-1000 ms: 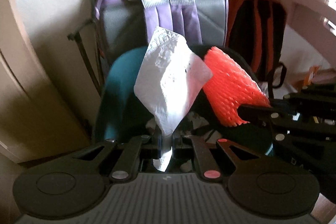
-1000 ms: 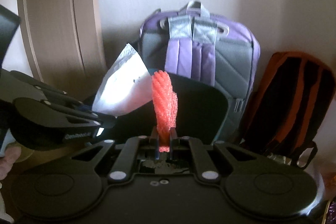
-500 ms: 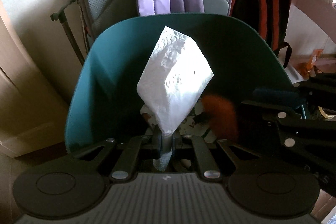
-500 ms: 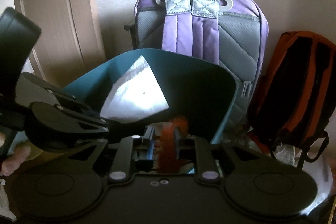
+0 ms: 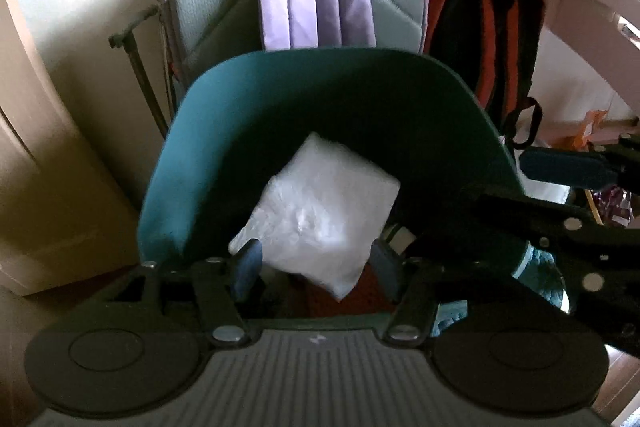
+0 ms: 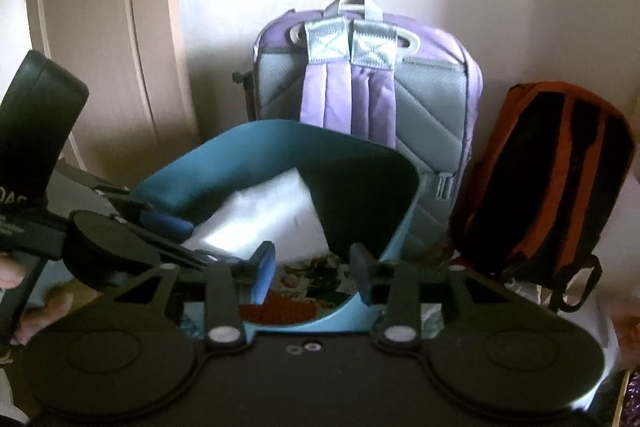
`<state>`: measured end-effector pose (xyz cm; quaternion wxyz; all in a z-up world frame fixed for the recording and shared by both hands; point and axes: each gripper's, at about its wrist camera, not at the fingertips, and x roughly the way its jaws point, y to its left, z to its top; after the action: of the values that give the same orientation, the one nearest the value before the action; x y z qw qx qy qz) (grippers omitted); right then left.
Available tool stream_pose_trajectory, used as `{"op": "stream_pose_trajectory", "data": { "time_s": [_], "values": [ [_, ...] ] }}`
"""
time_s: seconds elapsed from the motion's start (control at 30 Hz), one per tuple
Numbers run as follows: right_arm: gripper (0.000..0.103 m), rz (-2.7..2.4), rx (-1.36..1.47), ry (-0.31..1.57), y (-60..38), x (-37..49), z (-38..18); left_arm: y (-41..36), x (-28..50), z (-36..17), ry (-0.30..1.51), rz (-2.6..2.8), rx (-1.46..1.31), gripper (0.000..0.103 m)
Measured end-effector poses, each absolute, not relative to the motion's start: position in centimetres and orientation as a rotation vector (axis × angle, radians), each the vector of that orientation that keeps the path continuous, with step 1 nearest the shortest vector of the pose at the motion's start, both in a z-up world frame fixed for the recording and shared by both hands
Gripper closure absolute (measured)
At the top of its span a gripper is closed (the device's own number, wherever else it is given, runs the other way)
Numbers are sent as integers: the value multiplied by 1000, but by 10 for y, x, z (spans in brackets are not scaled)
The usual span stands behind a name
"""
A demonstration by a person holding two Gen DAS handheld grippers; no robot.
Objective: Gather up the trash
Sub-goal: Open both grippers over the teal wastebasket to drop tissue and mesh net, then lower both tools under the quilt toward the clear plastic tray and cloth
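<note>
Only right view shows door (image 6: 100, 39); both tongs (image 5: 316, 263) (image 6: 312, 267) spread over bin (image 5: 280, 99).

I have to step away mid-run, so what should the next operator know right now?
Left tongs: open, over the teal bin; the white napkin is loose between the fingers, dropping in.
Right tongs: open, holding nothing; the orange foam net lies inside the bin.
Done: both pieces released at the bin.
Left: confirm the napkin settles inside, then look for more trash; none is visible here.
</note>
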<state>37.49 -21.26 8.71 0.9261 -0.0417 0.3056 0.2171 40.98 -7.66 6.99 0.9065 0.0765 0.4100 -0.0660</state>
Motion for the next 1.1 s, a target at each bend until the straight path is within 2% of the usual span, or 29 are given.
{"op": "stream_pose_trajectory", "data": {
  "time_s": [0.1,0.17,0.27,0.57,0.67,0.8,0.93,1.1],
  "values": [
    [59,449,-72,610,-219,364,97,-78,396,79,823,-146,158,44],
    [51,460,-59,595,-224,354,103,-78,384,86,805,-153,153,42],
    [49,474,-40,572,-229,339,112,-73,364,97,774,-156,141,39],
    [48,532,-39,502,-227,279,134,-55,301,118,715,-148,115,38],
    [47,558,-53,488,-222,260,136,-46,280,121,696,-148,107,32],
    [47,595,-64,482,-212,238,134,-34,254,121,683,-162,86,31],
    [47,635,-56,482,-201,222,125,-21,230,118,667,-176,74,23],
    [47,676,-48,487,-183,205,106,-2,206,103,669,-194,56,21]
  ]
}}
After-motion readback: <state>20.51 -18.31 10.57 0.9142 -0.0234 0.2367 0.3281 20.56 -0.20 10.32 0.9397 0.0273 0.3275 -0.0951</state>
